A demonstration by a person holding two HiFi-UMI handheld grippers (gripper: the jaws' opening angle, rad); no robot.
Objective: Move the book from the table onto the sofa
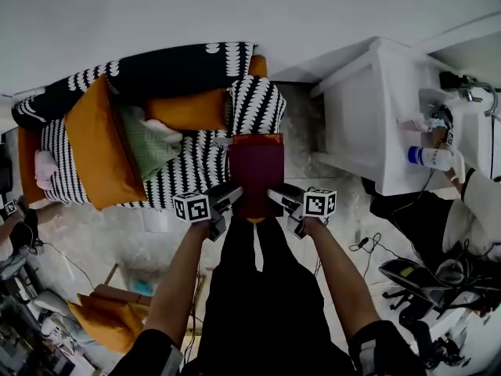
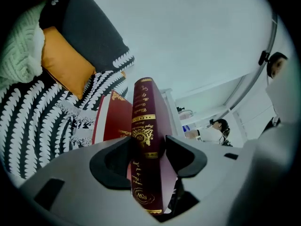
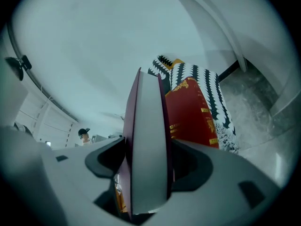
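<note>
A dark maroon book (image 1: 256, 180) hangs flat between my two grippers, over the front edge of the black-and-white patterned sofa (image 1: 188, 167). My left gripper (image 1: 231, 194) is shut on its spine side. In the left gripper view the gold-lettered spine (image 2: 143, 126) stands upright between the jaws of my left gripper (image 2: 148, 157). My right gripper (image 1: 280, 197) is shut on the opposite side, where the white page edge (image 3: 148, 145) fills the jaws of my right gripper (image 3: 148, 161). A second, red book (image 1: 255, 139) lies on the sofa seat just beyond, also seen as the red book (image 2: 110, 119) and red book (image 3: 190, 109).
Orange cushions (image 1: 102, 143) and a green knitted throw (image 1: 149, 143) lie on the sofa's left part. A white table (image 1: 383, 116) with a bottle (image 1: 427, 157) stands to the right, with a person's arm (image 1: 477, 202) beside it. More orange cushions (image 1: 109, 319) lie on the floor at lower left.
</note>
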